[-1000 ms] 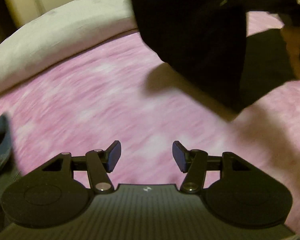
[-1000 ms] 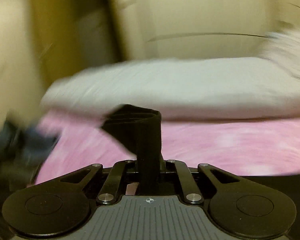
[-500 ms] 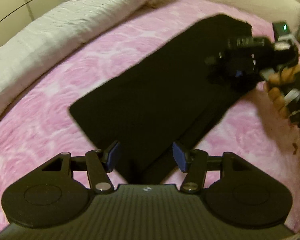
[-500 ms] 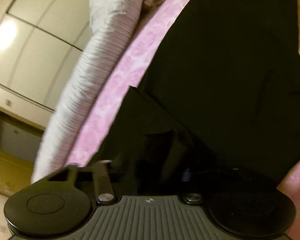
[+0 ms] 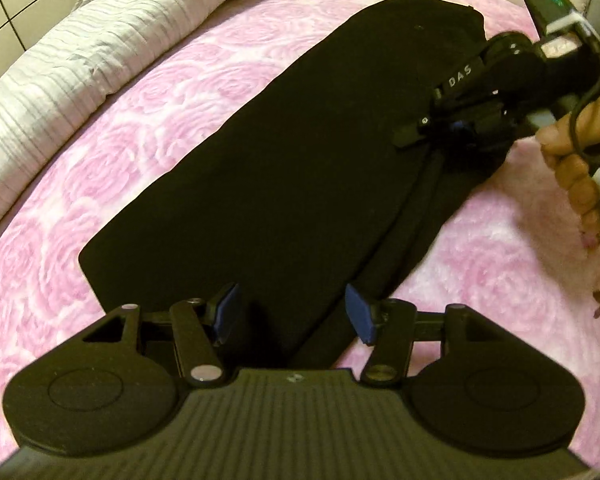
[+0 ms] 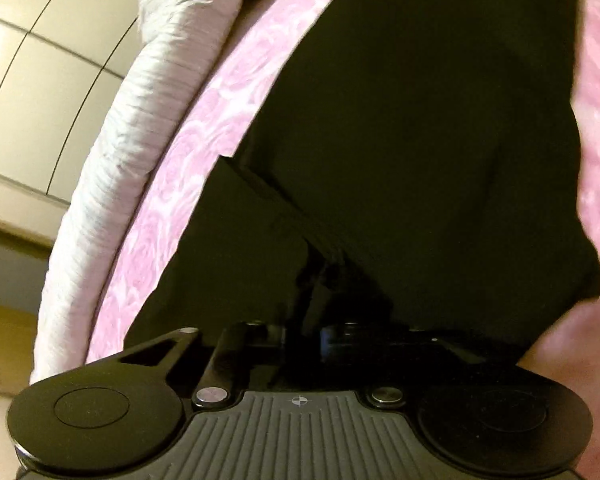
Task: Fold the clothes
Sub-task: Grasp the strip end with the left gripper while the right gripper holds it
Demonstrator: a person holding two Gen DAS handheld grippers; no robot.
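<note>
A long black garment [image 5: 280,160] lies flat on the pink rose blanket [image 5: 160,112], folded lengthwise with layered edges along its right side. My left gripper [image 5: 292,312] hovers open over the garment's near end, blue pads apart, with nothing between them. At the garment's far right edge my right gripper [image 5: 448,130] presses low on the cloth, held by a person's hand [image 5: 576,168]. In the right wrist view the black garment [image 6: 420,140] fills the frame. There my right gripper [image 6: 304,320] has its links drawn in on a dark fold, and its fingertips are lost against the black cloth.
A rumpled white quilt [image 5: 60,60] runs along the blanket's far left side, also in the right wrist view as the white quilt [image 6: 140,140]. Beyond it stands a pale panelled wall [image 6: 28,100]. Bare pink blanket lies right of the garment.
A second ago the right gripper held the garment hanging in the air. Now the garment is laid out flat on the blanket, and my open left gripper has come over its near end.
</note>
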